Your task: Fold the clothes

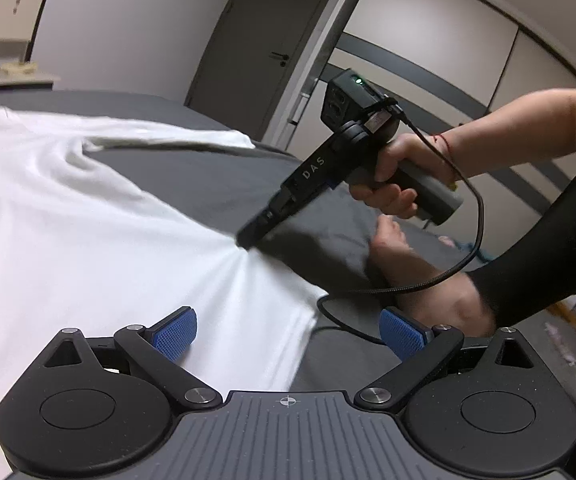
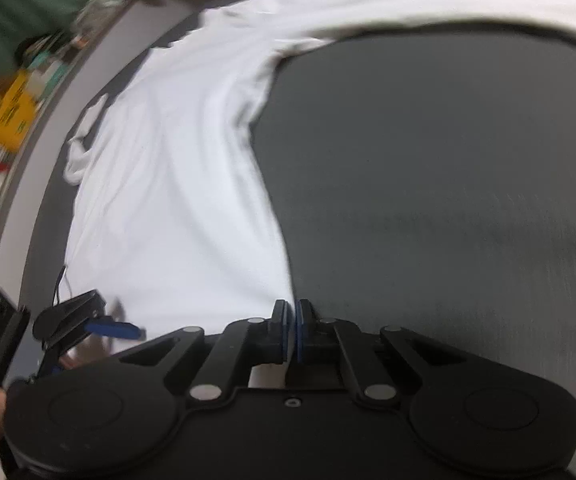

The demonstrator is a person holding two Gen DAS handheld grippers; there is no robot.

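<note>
One white long-sleeved shirt (image 2: 176, 184) lies spread on a dark grey surface (image 2: 428, 184). It is plain white with no print showing. Its body is mostly flat, with soft wrinkles that fan out from the spot where it is pinched. One sleeve (image 2: 448, 4) stretches out in a long band toward the far right of the surface. The other sleeve (image 2: 84, 140) is bunched near the left edge.

Two handheld grippers are in view. The right gripper (image 2: 292, 330) has its blue pads pressed together on the near right edge of the shirt, and cloth shows between them. In the left wrist view this same tool is held by a person's hand (image 1: 400, 176), its tip meeting the hem where the creases gather, and a black cable (image 1: 464, 248) trails from it.

The left gripper (image 1: 288, 338) has its two blue pads (image 1: 174, 336) spread wide apart, with nothing between them. It sits just above the near corner of the shirt.
</note>
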